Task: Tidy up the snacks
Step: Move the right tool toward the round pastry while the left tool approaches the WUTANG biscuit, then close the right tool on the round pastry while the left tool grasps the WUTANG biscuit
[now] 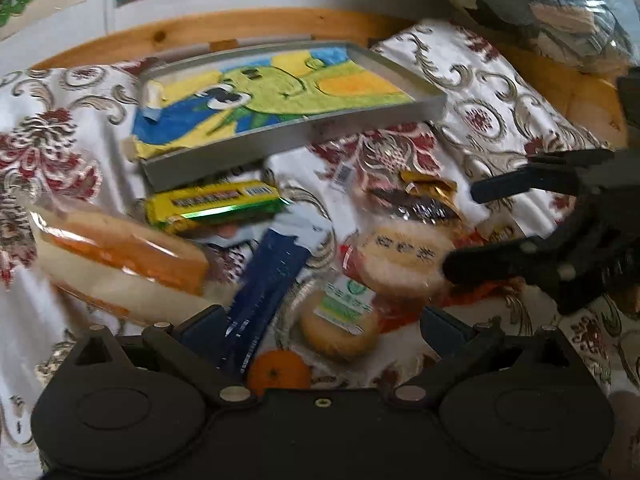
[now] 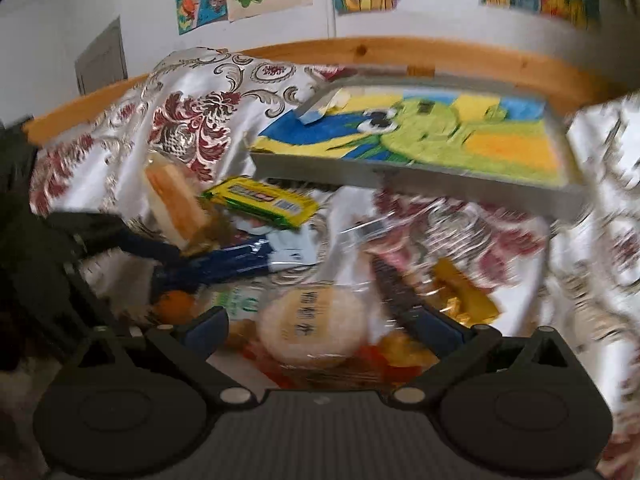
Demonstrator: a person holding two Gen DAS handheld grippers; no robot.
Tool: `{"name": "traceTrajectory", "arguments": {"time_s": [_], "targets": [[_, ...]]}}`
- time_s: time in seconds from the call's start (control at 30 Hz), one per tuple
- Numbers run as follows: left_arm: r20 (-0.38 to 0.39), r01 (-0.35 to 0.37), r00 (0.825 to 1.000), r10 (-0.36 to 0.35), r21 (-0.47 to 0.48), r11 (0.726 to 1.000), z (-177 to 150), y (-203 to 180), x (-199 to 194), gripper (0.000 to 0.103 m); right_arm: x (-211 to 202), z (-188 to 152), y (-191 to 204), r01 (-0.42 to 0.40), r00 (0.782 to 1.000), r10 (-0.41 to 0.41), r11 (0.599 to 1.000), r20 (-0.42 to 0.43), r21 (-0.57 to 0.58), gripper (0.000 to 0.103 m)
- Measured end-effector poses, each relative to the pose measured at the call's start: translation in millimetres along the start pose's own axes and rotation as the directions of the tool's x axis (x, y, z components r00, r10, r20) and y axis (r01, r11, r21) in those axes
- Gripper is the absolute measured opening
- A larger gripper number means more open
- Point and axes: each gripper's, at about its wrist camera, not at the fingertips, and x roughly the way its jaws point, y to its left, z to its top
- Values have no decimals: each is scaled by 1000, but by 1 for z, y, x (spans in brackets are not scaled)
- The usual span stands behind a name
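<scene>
Snacks lie heaped on a flowered cloth in front of a grey tray (image 1: pixel 280 142) (image 2: pixel 400 178) lined with a coloured drawing. My left gripper (image 1: pixel 320 328) is open, low over a round bun with a green label (image 1: pixel 340 320), a blue packet (image 1: pixel 268 284) and an orange (image 1: pixel 278 372). My right gripper (image 2: pixel 320 326) is open around a pale round cake with writing (image 2: pixel 312 328) (image 1: pixel 400 260), not closed on it. A yellow-green bar (image 1: pixel 216 206) (image 2: pixel 260 200) and a wrapped sandwich cake (image 1: pixel 120 256) (image 2: pixel 176 204) lie to the left.
A gold and dark wrapper (image 1: pixel 424 200) (image 2: pixel 464 300) lies right of the pile. A wooden rail (image 1: pixel 240 28) runs behind the tray, under a wall with drawings. A bundle in clear plastic (image 1: pixel 560 8) sits at the far right.
</scene>
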Motion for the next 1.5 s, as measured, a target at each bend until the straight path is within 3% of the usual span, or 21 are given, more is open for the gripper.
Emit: {"name": "traceTrajectory", "arguments": {"time_s": [0.2, 0.43, 0.57, 0.67, 0.93, 1.2, 1.4, 1.5], "targets": [[-4, 32, 999, -32, 96, 995, -4, -8, 7, 102, 20, 1, -2, 1, 999, -1, 1000, -32, 24, 95], [-15, 57, 998, -56, 61, 997, 0, 2, 17, 93, 30, -5, 5, 3, 998, -1, 1000, -67, 24, 91], [-11, 54, 999, -53, 71, 996, -1, 3, 17, 88, 31, -5, 6, 30, 997, -29, 999, -71, 24, 78], [-8, 57, 998, -57, 87, 995, -1, 2, 17, 86, 29, -6, 4, 36, 997, -34, 999, -62, 29, 75], [-11, -6, 1000, 7, 127, 992, -1, -2, 22, 75, 21, -4, -6, 51, 997, -48, 997, -59, 56, 74], [7, 12, 1000, -13, 160, 987, 0, -9, 28, 81, 22, -6, -11, 29, 998, -24, 995, -54, 96, 76], [9, 1, 1000, -2, 148, 989, 2, -8, 27, 69, 22, -9, -11, 17, 999, -13, 993, -34, 114, 78], [3, 18, 1000, -19, 168, 986, 1, -11, 27, 54, 24, -10, -6, 38, 998, -35, 996, -49, 75, 77]]}}
